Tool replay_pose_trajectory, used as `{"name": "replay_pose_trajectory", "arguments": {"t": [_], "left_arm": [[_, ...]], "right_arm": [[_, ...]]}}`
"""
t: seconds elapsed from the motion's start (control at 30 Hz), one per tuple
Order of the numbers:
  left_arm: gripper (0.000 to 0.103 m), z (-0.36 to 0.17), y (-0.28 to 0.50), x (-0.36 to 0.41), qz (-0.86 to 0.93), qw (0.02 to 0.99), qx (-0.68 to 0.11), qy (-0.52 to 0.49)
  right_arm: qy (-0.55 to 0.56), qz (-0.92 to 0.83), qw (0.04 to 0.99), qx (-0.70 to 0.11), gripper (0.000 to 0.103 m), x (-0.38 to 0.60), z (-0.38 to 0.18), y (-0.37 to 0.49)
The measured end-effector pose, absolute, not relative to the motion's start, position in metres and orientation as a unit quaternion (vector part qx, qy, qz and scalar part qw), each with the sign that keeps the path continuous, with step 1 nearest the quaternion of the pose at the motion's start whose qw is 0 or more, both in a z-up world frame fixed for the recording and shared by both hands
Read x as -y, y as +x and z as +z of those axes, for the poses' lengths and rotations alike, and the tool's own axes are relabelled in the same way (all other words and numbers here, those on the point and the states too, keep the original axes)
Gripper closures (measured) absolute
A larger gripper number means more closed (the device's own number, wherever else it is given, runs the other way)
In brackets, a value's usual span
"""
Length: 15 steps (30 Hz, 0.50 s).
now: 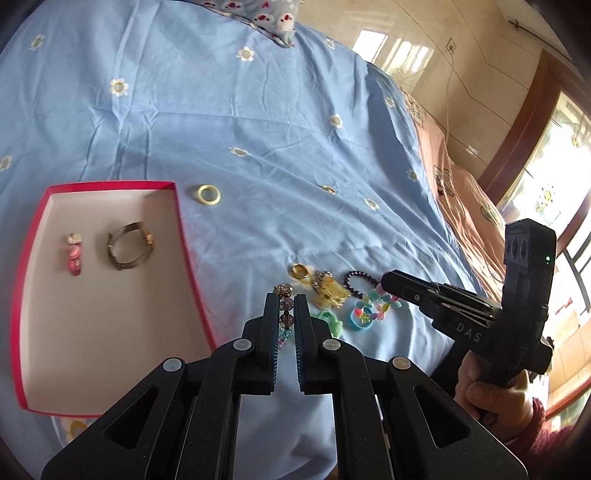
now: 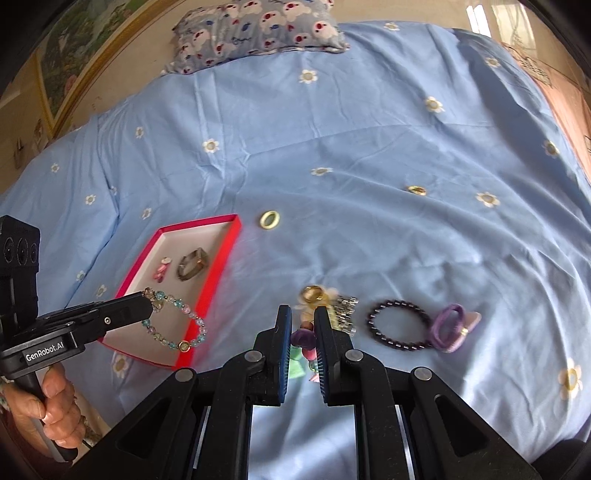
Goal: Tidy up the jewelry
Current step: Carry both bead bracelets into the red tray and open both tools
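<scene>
I'm working over a bed in a home bedroom. The whole surface in front of me is a blue bedsheet [image 2: 332,155] printed with small white daisies, creased and soft. At its far end lies a pillow [image 2: 258,26] in a grey cover with a cartoon pattern. Along the bed's right side I see a peach-coloured blanket [image 1: 461,192] — patterned, folded against the sheet. Beyond it a glossy cream wall [image 1: 461,74] with a cable running down, and a dark wooden window frame [image 1: 528,122] letting daylight in. A framed landscape picture [image 2: 74,55] hangs by the pillow.
</scene>
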<state>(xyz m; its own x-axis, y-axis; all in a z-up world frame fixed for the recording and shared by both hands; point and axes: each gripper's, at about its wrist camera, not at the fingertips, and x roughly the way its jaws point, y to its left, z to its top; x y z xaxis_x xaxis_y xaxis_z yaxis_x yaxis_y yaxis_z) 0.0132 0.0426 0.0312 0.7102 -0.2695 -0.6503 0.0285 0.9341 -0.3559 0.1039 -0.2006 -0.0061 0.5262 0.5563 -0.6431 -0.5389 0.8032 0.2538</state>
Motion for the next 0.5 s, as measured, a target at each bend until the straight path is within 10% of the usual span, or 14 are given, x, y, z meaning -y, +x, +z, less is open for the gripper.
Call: {"name": "replay_pose_trajectory", "arguments": {"t": [0.5], "left_arm": [[0.097,0.023,-0.005,-0.112,-0.009,0.912,-0.36,-0.197]], "right_arm": [[-0.026,0.399,0.838,-0.372,0.091,0.109,-0.008,0.096]]}}
